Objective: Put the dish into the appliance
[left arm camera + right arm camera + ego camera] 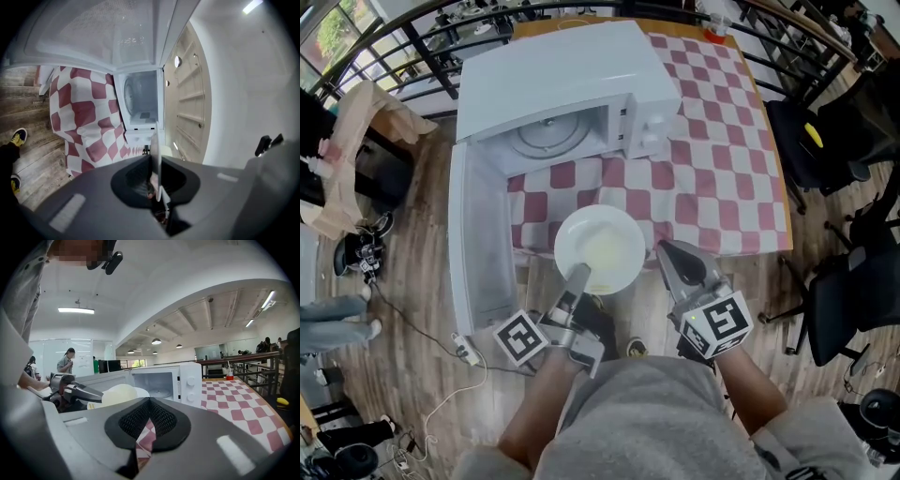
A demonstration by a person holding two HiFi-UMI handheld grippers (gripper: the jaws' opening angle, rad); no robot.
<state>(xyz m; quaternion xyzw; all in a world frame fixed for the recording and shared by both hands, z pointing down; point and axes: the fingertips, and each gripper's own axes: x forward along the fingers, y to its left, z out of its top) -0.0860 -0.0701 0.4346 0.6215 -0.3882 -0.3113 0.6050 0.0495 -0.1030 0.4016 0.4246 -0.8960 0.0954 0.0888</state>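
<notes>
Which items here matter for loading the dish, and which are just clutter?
In the job: dish, clamped in left gripper; microwave, door open.
Lying about: red cup, office chair, floor cable. Right gripper shut, empty.

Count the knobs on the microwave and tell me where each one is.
2. Both sit on the microwave's front panel, right of the open cavity: the upper knob, and the lower knob directly below it. No others show.
</notes>
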